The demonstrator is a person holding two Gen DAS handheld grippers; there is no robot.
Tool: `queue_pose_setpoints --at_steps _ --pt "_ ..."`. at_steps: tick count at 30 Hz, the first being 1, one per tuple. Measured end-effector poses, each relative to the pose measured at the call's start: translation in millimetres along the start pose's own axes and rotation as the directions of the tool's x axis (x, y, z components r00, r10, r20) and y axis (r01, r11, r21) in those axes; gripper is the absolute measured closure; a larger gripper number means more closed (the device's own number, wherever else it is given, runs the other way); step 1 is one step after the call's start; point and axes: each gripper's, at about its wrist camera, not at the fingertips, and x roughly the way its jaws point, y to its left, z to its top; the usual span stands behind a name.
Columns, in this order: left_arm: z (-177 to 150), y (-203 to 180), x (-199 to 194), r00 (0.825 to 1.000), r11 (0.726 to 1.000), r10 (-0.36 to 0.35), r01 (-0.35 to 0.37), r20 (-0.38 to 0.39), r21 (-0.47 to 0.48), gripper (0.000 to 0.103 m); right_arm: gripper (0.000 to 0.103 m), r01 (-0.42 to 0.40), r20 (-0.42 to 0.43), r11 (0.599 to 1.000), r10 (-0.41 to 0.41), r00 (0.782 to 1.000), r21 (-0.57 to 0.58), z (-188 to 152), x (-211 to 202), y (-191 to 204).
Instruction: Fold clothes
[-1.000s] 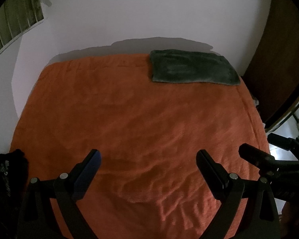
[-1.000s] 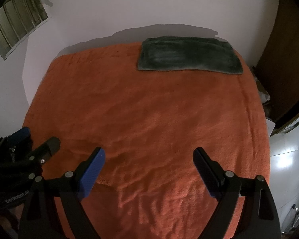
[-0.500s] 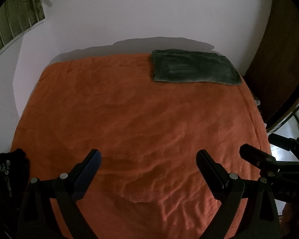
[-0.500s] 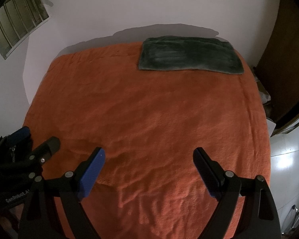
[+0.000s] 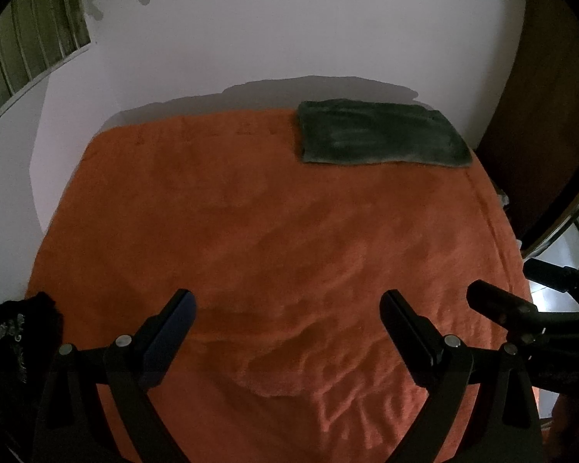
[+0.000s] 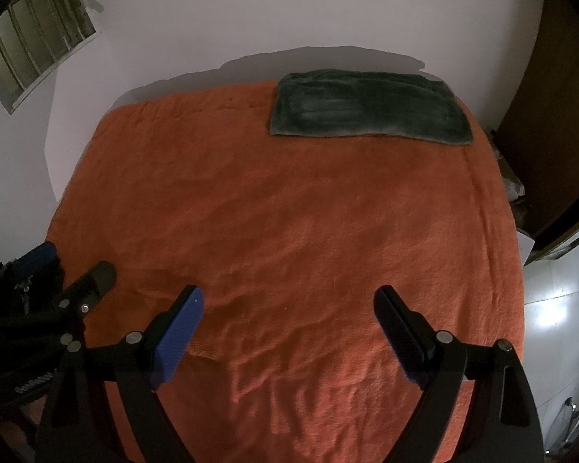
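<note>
A dark green folded cloth [image 5: 382, 137] [image 6: 370, 110] lies flat at the far right corner of a bed covered by an orange blanket [image 5: 274, 231] [image 6: 289, 212]. A black garment [image 5: 15, 332] sits bunched at the bed's near left edge in the left wrist view. My left gripper [image 5: 287, 308] hangs open over the near part of the blanket, nothing between its fingers. My right gripper [image 6: 287, 305] is open too, beside it on the right and likewise empty. Each gripper shows at the edge of the other's view, the right one [image 5: 521, 301] and the left one [image 6: 69, 270].
A white wall [image 5: 289, 31] runs behind the bed, with a barred window [image 5: 31, 50] at upper left. A dark wooden door [image 5: 548, 115] stands at the right. White tiled floor [image 6: 556, 308] shows past the bed's right edge.
</note>
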Motion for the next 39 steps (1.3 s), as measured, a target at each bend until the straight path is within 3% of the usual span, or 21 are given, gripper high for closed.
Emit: queue_pose_setpoints --at_steps 6,39 --pt "2.4 -1.5 2.3 1.0 1.0 0.018 -0.018 0.004 -0.006 0.001 0.014 -0.004 0.0 1.0 0.004 1.0 0.0 0.4 1.2 -1.2" --pt "-0.6 4.0 5.5 1.0 0.999 0.01 -0.01 -0.001 -0.036 0.001 0.014 -0.023 -0.004 1.0 0.024 1.0 0.013 2.2 4.3 -4.3"
